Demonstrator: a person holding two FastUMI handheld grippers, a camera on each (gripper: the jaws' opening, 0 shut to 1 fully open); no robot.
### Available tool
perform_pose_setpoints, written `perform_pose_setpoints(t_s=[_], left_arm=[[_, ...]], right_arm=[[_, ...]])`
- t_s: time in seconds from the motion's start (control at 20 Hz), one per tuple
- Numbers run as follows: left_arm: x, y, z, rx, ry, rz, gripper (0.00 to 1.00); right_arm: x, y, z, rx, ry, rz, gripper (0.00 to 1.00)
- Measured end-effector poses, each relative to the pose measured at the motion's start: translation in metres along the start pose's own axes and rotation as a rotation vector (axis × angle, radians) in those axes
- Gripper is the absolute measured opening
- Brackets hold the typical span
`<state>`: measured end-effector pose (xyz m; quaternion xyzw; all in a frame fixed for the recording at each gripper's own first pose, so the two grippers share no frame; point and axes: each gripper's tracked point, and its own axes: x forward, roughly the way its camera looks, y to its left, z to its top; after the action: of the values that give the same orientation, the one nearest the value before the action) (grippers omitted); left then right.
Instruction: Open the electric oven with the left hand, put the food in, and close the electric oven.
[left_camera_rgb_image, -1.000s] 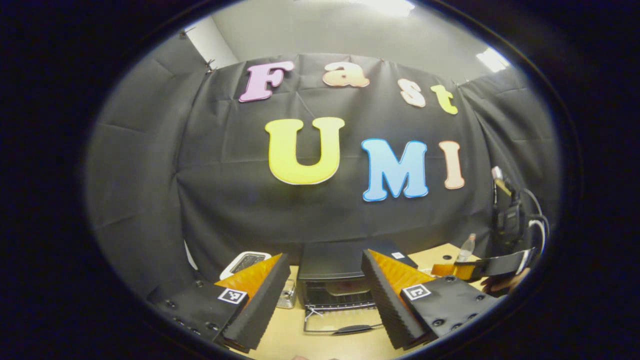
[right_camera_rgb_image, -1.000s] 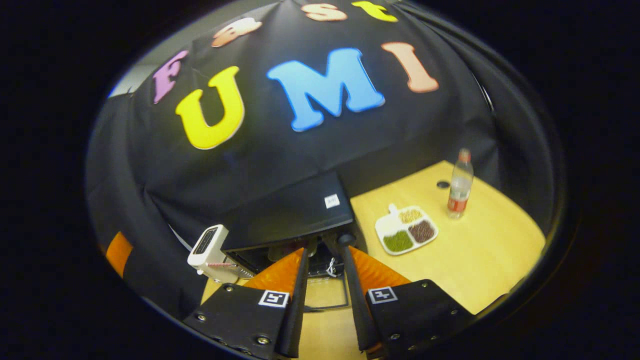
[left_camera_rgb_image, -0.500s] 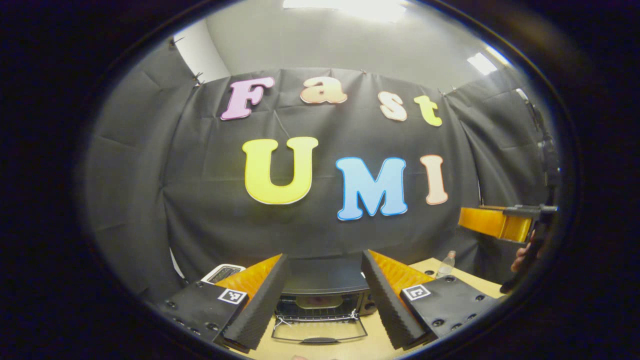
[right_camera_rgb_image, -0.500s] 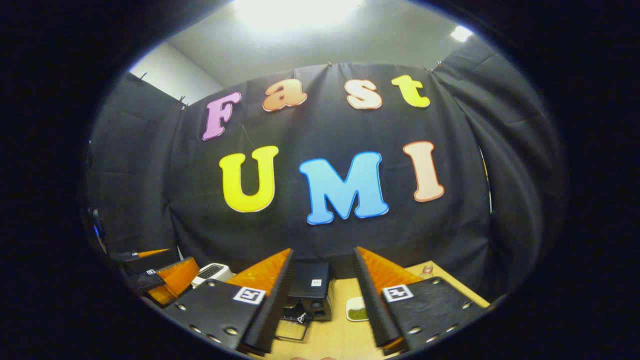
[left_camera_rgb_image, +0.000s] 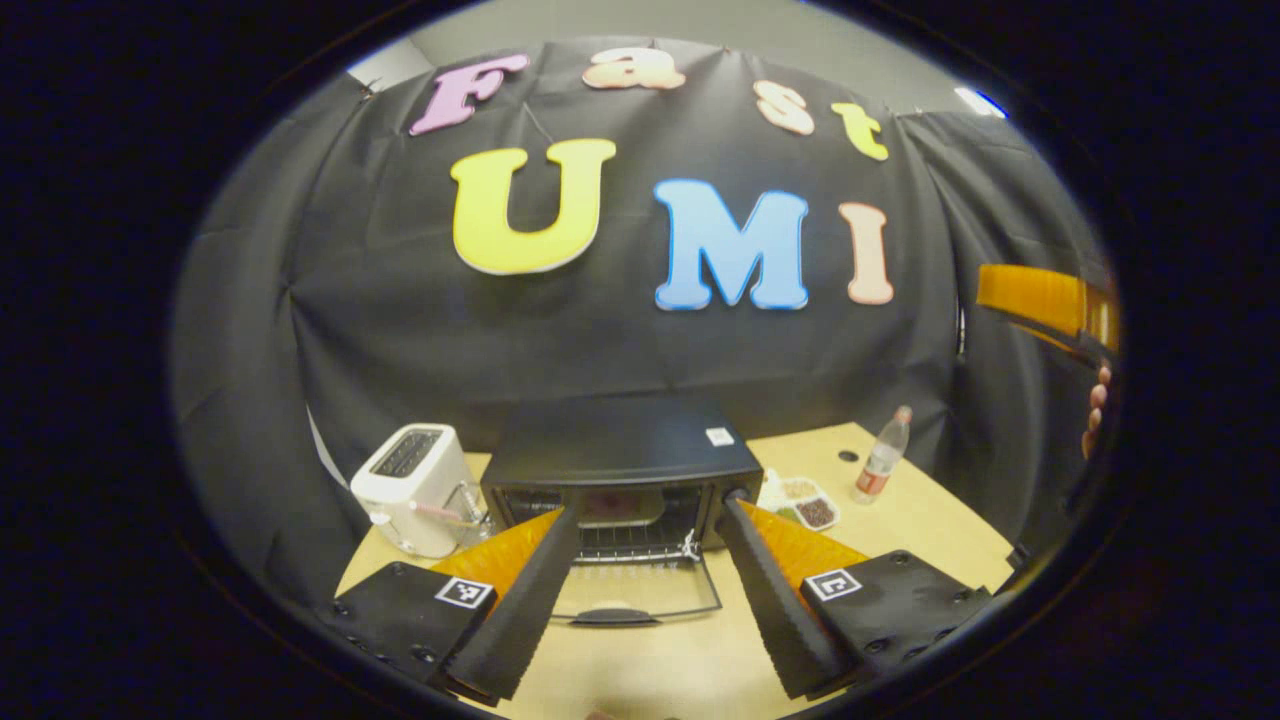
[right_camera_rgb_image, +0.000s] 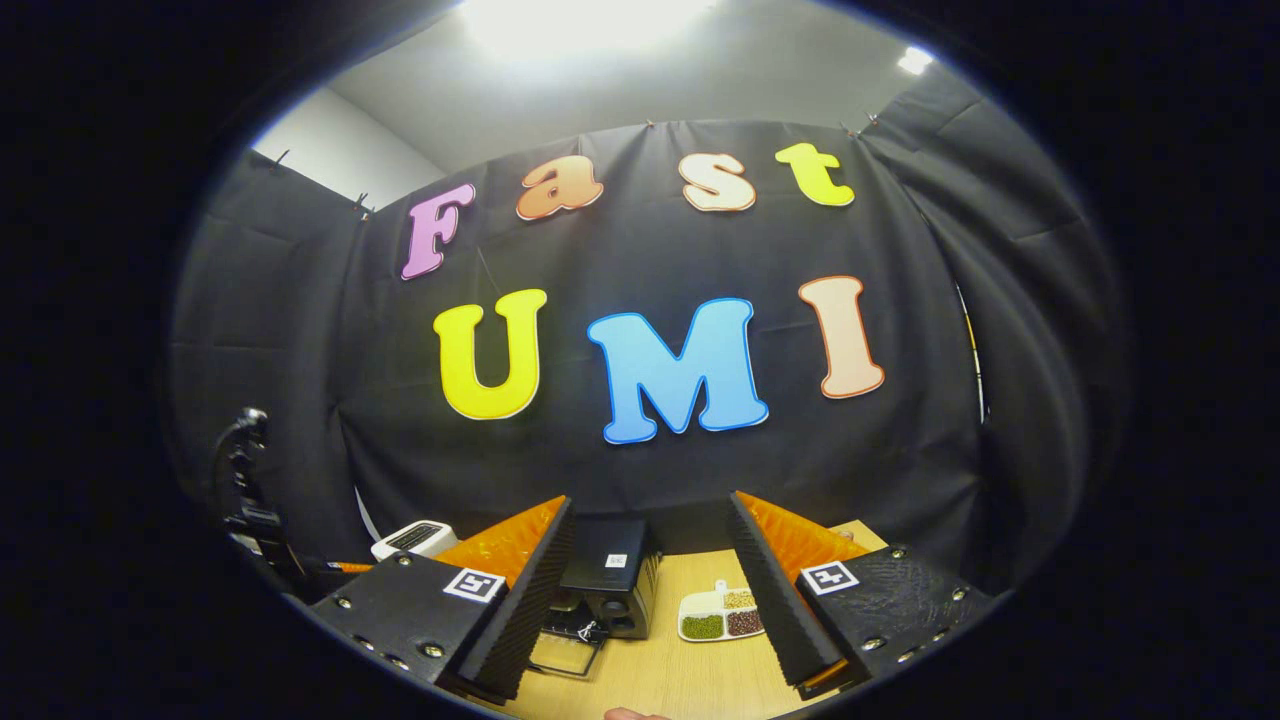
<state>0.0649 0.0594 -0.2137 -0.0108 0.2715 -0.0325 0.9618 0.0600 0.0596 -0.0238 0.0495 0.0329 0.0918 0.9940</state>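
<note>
The electric oven (left_camera_rgb_image: 620, 470) stood ahead of the left gripper (left_camera_rgb_image: 650, 590), door (left_camera_rgb_image: 640, 600) down, food apparently inside — only closing remained; both grippers' jaws were spread, empty.

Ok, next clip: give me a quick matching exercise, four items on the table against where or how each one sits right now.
Items:
1. electric oven
2. toaster
3. bottle
4. divided dish

States:
A. upright near the table's far right edge
B. door folded down, something on the rack inside
C. just right of the oven, holding grains
D. left of the oven, slots up

Pairs: 1-B, 2-D, 3-A, 4-C
</note>
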Motion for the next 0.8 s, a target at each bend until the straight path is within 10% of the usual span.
perform_pose_setpoints(t_s=[0.8], left_arm=[[0.064,0.024,-0.2,0.074,0.679,-0.024,0.99]], right_arm=[[0.006,-0.056,-0.051,0.027,0.109,-0.127,0.93]])
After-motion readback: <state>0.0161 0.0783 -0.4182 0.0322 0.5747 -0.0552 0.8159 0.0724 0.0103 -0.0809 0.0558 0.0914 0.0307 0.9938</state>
